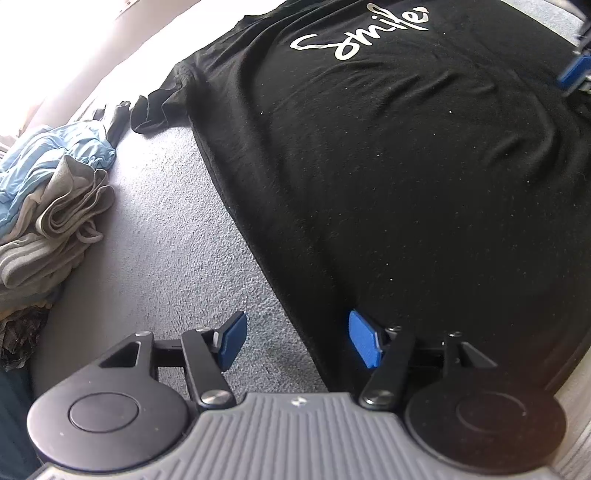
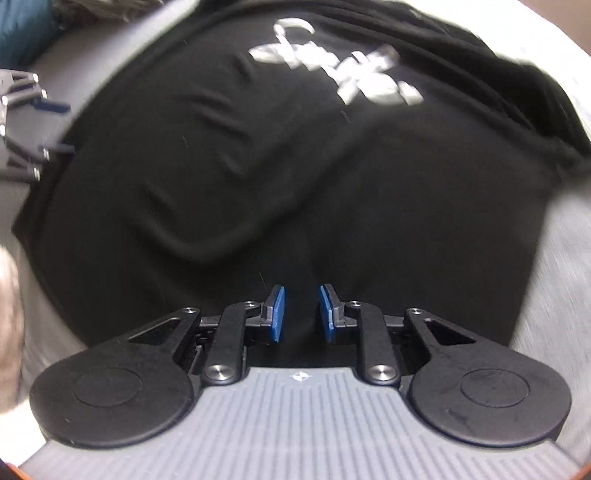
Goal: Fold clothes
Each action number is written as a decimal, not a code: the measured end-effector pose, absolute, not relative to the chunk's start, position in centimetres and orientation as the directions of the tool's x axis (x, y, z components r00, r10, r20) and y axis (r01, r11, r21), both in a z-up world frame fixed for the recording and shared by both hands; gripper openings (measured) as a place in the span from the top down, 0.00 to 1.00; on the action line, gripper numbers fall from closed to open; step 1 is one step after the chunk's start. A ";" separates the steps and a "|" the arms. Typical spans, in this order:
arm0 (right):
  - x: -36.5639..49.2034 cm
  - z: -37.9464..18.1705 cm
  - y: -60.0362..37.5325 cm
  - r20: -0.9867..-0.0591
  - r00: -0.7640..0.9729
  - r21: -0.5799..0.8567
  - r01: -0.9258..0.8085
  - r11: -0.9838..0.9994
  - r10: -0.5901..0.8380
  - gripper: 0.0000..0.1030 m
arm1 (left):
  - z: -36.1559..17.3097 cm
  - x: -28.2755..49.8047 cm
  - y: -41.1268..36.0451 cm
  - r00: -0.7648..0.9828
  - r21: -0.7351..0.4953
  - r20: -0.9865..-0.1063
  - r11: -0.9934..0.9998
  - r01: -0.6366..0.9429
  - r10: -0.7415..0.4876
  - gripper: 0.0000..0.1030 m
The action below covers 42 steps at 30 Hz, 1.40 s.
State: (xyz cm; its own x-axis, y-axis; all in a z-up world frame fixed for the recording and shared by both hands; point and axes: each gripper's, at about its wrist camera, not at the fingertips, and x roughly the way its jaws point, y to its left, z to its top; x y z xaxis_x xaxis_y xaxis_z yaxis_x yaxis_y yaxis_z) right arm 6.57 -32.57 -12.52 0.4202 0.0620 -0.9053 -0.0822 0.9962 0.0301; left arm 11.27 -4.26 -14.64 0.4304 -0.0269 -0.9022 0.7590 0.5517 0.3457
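Observation:
A black T-shirt with white "Smile" script lies flat and face up on a grey carpeted surface. My left gripper is open at the shirt's lower left corner. Its right finger is over the cloth and its left finger is over bare carpet. In the blurred right wrist view, my right gripper is low over the black T-shirt at its hem, jaws a narrow gap apart with only black cloth showing in the gap. Each gripper also appears at the edge of the other's view.
A pile of folded grey clothes and a blue garment lies to the left, with a dark item behind it. The shirt's sleeve is crumpled at the far left.

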 end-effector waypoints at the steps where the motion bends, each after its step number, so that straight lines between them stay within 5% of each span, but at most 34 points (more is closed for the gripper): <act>1: 5.9 -12.4 -33.0 -0.911 0.409 0.020 -0.071 0.997 0.048 0.81 | -14.6 11.2 -4.3 0.431 0.346 -0.902 0.551 0.760 -0.027 0.39; 11: 13.0 -13.3 -37.0 -0.847 0.531 -0.049 -0.045 0.998 -0.018 0.81 | -14.6 11.3 -4.7 0.445 0.366 -0.895 0.541 0.757 -0.017 0.39; 22: -1.5 -13.2 -45.0 -0.931 0.261 -0.211 0.182 0.960 -0.254 0.79 | -14.6 11.2 -5.0 0.455 0.386 -0.890 0.514 0.766 -0.010 0.36; 32: 5.1 -13.6 -30.2 -0.877 0.465 -0.021 -0.293 0.956 0.123 0.81 | -14.7 10.9 -5.0 0.466 0.411 -0.885 0.496 0.765 0.014 0.36; 42: -5.0 -14.8 -38.3 -0.969 0.218 -0.155 -0.154 0.976 -0.119 0.80 | -14.8 10.3 -4.5 0.483 0.427 -0.875 0.465 0.776 -0.002 0.36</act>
State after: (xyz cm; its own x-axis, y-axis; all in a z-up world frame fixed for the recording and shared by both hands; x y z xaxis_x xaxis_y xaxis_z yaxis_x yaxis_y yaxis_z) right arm -4.95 -38.35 -14.83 0.2181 -0.1193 -0.9686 -0.1545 0.9758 -0.1550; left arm 10.25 -4.49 -14.78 0.4833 -0.0018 -0.8754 0.7757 0.4645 0.4272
